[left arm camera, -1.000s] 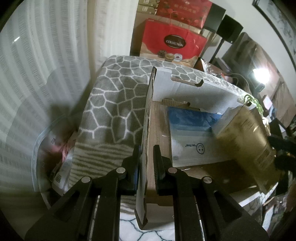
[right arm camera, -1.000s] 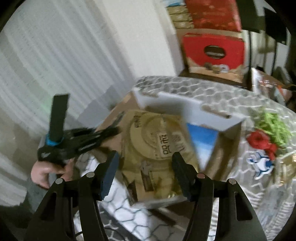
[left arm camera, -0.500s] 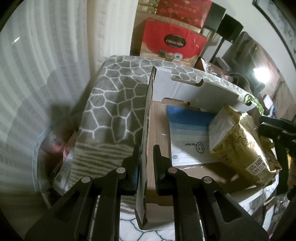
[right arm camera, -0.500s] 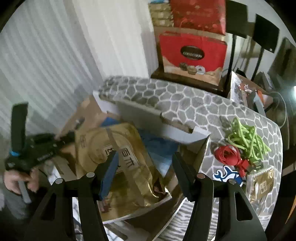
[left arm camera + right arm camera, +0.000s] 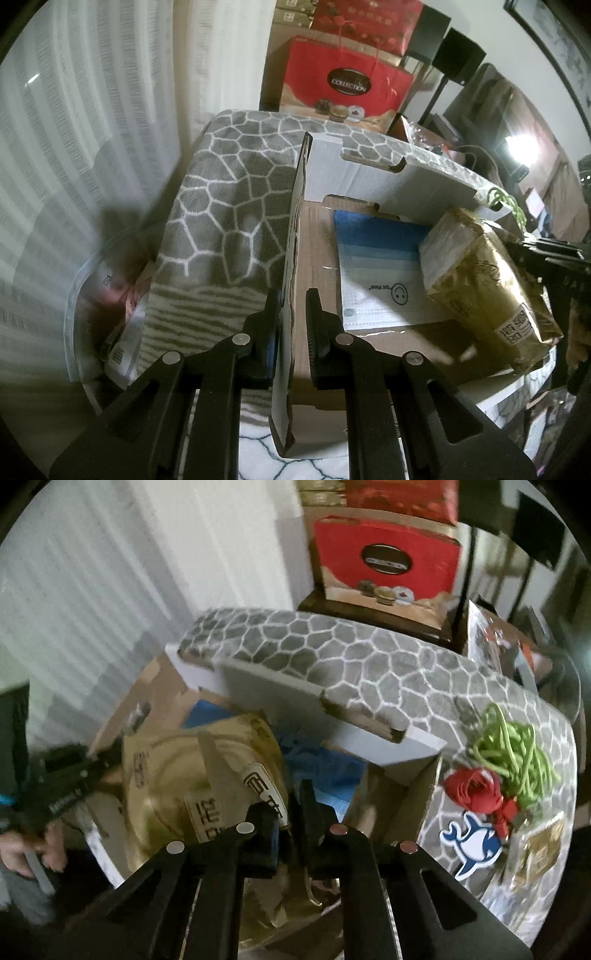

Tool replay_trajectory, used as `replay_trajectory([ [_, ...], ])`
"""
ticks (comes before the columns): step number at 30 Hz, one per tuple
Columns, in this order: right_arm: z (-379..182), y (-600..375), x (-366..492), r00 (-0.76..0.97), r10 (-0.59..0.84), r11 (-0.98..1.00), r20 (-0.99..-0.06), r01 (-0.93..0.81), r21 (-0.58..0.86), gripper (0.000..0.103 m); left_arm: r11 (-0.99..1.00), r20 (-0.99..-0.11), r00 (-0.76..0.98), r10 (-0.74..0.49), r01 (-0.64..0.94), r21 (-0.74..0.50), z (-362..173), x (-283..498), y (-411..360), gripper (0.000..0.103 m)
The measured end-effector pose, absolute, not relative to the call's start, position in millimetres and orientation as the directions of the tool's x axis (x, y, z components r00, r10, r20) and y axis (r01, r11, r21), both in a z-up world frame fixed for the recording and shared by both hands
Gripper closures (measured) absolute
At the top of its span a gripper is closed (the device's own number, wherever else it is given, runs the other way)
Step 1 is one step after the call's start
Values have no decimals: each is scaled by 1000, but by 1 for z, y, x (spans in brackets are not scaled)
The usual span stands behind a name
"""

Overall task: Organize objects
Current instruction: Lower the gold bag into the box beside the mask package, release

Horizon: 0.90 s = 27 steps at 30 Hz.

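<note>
An open cardboard box (image 5: 317, 266) stands on a grey honeycomb-patterned cloth. My left gripper (image 5: 293, 306) is shut on the box's left wall (image 5: 291, 258). Inside lie a blue-and-white mask pack (image 5: 373, 280) and a gold foil bag (image 5: 484, 284) leaning at the right. In the right wrist view the gold bag (image 5: 207, 782) lies in the box (image 5: 391, 797), and my right gripper (image 5: 291, 805) has its jaws nearly together at the bag's right edge; whether it grips the bag is unclear.
On the cloth right of the box lie a green cord bundle (image 5: 513, 749), a red band (image 5: 472, 786), a whale sticker (image 5: 469, 842) and a gold packet (image 5: 539, 853). A red gift box (image 5: 343, 85) stands behind. A plastic bin (image 5: 107, 314) sits at the left.
The gold bag was lowered from upright between wide jaws to lying in the box. My right gripper's jaws have closed to a narrow gap. The left gripper has not moved.
</note>
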State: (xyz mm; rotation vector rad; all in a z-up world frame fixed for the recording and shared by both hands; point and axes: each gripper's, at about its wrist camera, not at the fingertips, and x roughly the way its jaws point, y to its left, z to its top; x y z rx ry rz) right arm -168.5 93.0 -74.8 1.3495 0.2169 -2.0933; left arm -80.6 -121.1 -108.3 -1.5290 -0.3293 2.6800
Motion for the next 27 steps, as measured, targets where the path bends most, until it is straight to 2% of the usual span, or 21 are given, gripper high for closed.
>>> replay_trajectory([
  [6,-55,111,-167,-317,-449,-833,-835,485,264,97,-976,-847,-514,139,73,-204,-109,-81,-122,92],
  [17,-29,121,-153,-382,-428,-859,-819,454,237,97,-977,-845,-515,142,67,-205,-105,-82,-116,92],
  [21,-36,112,-155,-365,-396,-855,-843,483,192,85,-977,-846,-515,137,68,-200,-104,-82,-114,92],
  [23,-43,105,-158,-342,-371,-848,-863,503,165,68,-977,-846,-514,139,68,-202,-104,-82,-114,92],
  [25,-51,97,-160,-320,-366,-833,-874,532,155,40,-977,-847,-513,139,68,-201,-104,-82,-113,92],
  [27,-58,90,-163,-314,-334,-826,-889,552,115,30,-977,-847,-513,138,67,-201,-104,-82,-112,92],
])
